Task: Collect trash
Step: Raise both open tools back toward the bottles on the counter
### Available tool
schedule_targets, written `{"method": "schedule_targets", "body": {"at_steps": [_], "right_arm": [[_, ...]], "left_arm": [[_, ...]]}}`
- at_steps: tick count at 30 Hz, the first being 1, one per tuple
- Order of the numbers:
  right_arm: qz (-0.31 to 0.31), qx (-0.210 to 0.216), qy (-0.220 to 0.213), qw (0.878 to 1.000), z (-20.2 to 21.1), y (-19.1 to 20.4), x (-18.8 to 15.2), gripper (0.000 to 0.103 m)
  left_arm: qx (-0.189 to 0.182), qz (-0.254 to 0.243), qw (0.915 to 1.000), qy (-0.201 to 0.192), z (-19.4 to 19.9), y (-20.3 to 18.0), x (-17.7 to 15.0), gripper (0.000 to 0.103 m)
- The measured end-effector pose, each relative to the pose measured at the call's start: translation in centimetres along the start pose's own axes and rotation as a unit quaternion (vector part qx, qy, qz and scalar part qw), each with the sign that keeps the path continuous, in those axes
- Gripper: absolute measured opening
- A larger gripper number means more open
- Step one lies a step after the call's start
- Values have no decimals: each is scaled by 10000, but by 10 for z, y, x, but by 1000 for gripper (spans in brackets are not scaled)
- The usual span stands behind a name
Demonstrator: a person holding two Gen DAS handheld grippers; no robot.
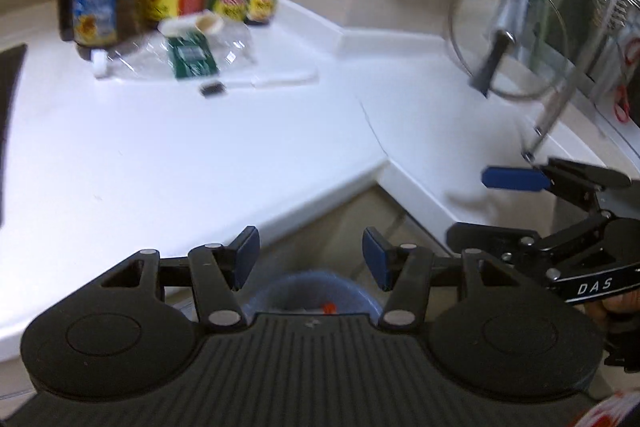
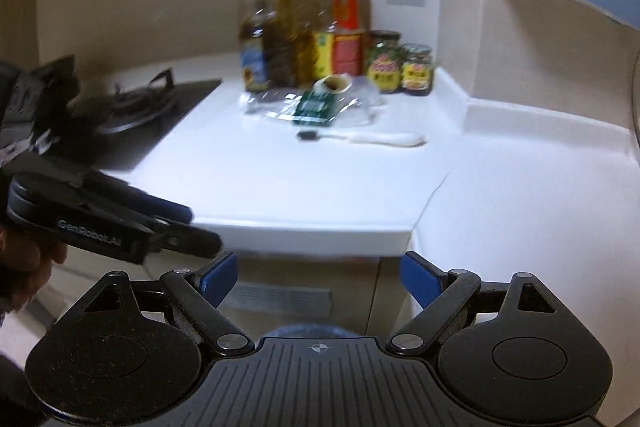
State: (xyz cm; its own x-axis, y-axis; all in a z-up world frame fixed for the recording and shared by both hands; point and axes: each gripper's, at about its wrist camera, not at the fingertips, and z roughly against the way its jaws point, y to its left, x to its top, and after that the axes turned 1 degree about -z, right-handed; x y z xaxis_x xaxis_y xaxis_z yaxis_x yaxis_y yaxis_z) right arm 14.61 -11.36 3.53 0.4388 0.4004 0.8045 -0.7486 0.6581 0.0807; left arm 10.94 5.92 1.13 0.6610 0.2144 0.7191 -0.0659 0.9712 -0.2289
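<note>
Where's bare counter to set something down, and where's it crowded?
Free: the wide white counter between the stove, the front edge and the toothbrush; also the right wing past the seam, toward the glass lid. Crowded: the back corner, with oil bottles, jars, a crumpled plastic bottle and a paper cup.

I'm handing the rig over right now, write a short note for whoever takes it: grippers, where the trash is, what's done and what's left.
Left hand-held gripper: open, nothing between the pads.
Right hand-held gripper: open, also holding nothing.
Both are off the front edge of the white counter, above the blue-lined bin on the floor.
Trash on the counter near the oil bottles: crumpled clear bottle with green label, paper cup on its side, toothbrush.
Done: something already lies in the bin; I cannot tell what.
Left: pick up those three items and drop them in the bin.
</note>
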Motion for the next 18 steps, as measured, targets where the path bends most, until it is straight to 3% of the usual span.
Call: {"method": "schedule_targets", "body": {"at_steps": [13, 18], "right_arm": [[27, 0, -170, 9999, -15, -39, 26, 88], [126, -30, -160, 9998, -36, -41, 36, 88]], "left_arm": [[886, 308, 9946, -441, 14, 26, 23, 53], [968, 301, 9939, -442, 11, 37, 29, 53]]}}
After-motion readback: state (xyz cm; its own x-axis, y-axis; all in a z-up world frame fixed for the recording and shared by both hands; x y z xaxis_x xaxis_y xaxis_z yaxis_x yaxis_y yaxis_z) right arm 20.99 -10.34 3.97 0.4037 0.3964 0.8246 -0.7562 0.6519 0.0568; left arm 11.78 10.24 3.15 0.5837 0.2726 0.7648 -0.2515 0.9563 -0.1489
